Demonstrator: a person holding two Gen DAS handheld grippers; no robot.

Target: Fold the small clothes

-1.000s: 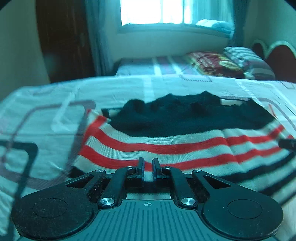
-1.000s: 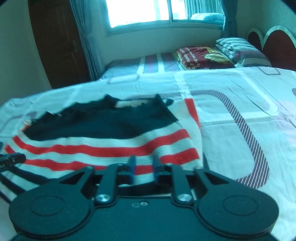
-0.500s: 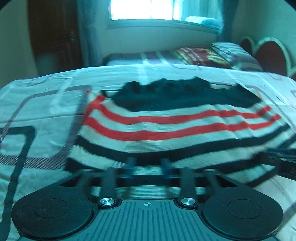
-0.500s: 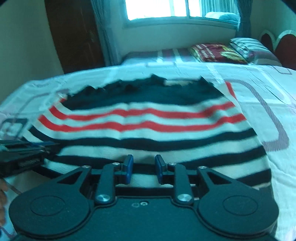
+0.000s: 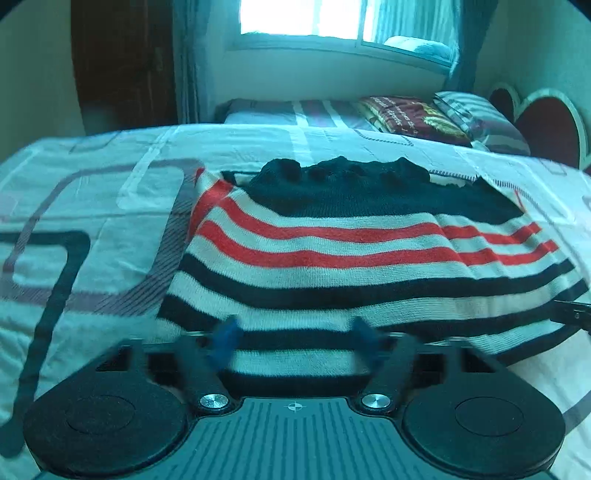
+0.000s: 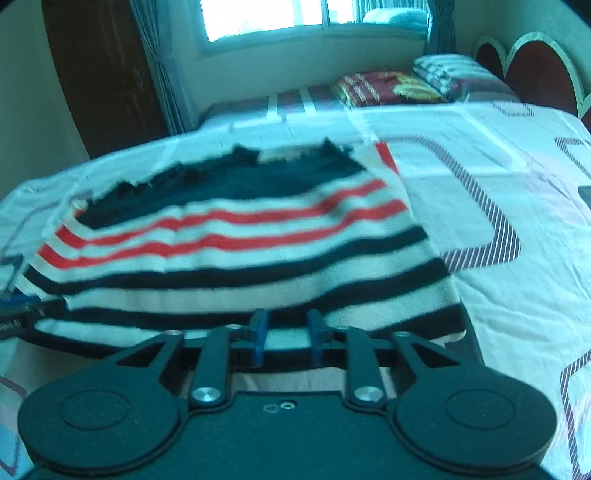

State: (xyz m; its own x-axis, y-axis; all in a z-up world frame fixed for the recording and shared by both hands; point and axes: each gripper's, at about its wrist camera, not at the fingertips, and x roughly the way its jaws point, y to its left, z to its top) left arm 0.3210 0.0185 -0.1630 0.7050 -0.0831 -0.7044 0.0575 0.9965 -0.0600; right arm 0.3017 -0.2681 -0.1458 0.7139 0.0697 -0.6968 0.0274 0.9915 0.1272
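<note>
The left gripper (image 5: 295, 338) is spreading its two blurred blue fingers wide over the near hem of the one striped sweater (image 5: 351, 258), nothing pinched between them, while the right gripper (image 6: 286, 341) keeps a narrow gap at that hem, and whether cloth is caught there I cannot tell. The sweater lies flat on the patterned bedsheet (image 5: 92, 206), showing two red stripes, several black ones and a dark top. Beyond sit one folded red blanket (image 6: 388, 86) with unreadable print, one striped pillow (image 6: 454, 72) and one window (image 5: 306, 18).
</note>
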